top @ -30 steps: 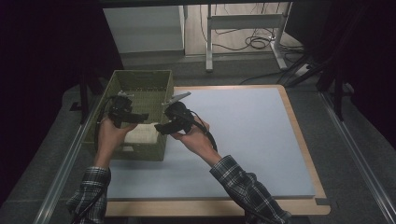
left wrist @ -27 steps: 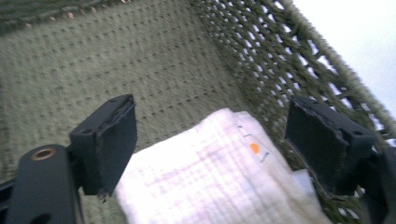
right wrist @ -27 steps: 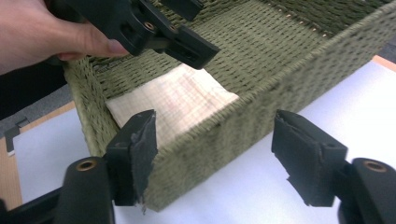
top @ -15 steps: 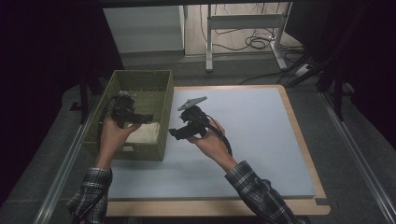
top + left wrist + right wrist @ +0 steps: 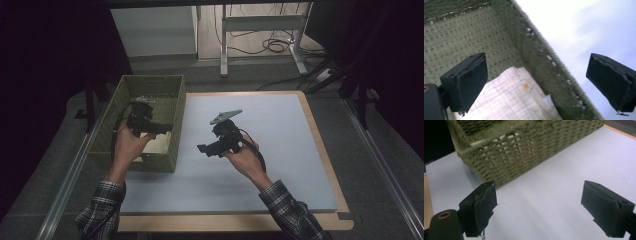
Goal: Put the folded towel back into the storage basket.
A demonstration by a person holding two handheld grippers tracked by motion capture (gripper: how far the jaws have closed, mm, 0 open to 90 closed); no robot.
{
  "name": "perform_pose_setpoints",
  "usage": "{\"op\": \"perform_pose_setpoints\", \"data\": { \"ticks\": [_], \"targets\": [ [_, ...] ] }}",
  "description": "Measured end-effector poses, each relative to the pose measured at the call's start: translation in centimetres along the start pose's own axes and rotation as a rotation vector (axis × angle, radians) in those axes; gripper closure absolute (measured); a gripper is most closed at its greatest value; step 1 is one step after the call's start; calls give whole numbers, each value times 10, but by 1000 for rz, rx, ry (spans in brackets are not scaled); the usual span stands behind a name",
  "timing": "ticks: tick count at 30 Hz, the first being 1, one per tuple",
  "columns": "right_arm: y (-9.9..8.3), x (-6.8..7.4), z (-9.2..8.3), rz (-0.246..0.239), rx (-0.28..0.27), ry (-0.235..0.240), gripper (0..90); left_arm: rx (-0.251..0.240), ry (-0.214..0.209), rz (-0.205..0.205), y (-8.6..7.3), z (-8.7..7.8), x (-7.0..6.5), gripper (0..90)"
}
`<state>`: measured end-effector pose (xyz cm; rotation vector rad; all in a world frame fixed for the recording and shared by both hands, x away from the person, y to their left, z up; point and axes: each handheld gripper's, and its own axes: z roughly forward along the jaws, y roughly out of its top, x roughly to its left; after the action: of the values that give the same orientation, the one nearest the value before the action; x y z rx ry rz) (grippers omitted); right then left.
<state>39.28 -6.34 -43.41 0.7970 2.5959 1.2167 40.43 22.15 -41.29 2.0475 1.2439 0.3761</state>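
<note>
A green woven basket [image 5: 176, 120] stands at the left edge of the pale blue mat [image 5: 280, 150]. A folded white cloth [image 5: 158, 143] lies in its near end; in the left gripper view the cloth [image 5: 511, 100] has a small orange spot. My left gripper [image 5: 163, 128] hovers over the basket's near right wall [image 5: 544, 67]. Its jaws have just been opening and now stand open [image 5: 536, 82], gripping nothing. My right gripper [image 5: 205, 149] hangs over the mat, right of the basket [image 5: 524, 147]. Its jaws have also just been opening and are open [image 5: 541, 207], with nothing between them.
The mat lies on a wooden table top [image 5: 325, 150] with bare mat to the right and front. Behind the table stand a white cabinet [image 5: 155, 30] and a desk frame [image 5: 260, 25] with cables on the floor. Metal rails [image 5: 385, 165] run along both sides.
The right gripper has drawn away from the basket, rightward over the mat. The left gripper has shifted slightly above the basket. Both grippers' jaws have spread wider.
</note>
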Motion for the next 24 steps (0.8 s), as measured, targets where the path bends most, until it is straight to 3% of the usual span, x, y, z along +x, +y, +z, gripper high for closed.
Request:
{"op": "perform_pose_setpoints", "data": {
  "ticks": [9,24],
  "targets": [
    [-22,-12,-22,-7,-5,-26,113,-10,-12,80,9,4,-32,30],
    [-61,-28,-66,-40,-9,-89,93,-51,-89,192,7,22,-95,11]
  ]
}}
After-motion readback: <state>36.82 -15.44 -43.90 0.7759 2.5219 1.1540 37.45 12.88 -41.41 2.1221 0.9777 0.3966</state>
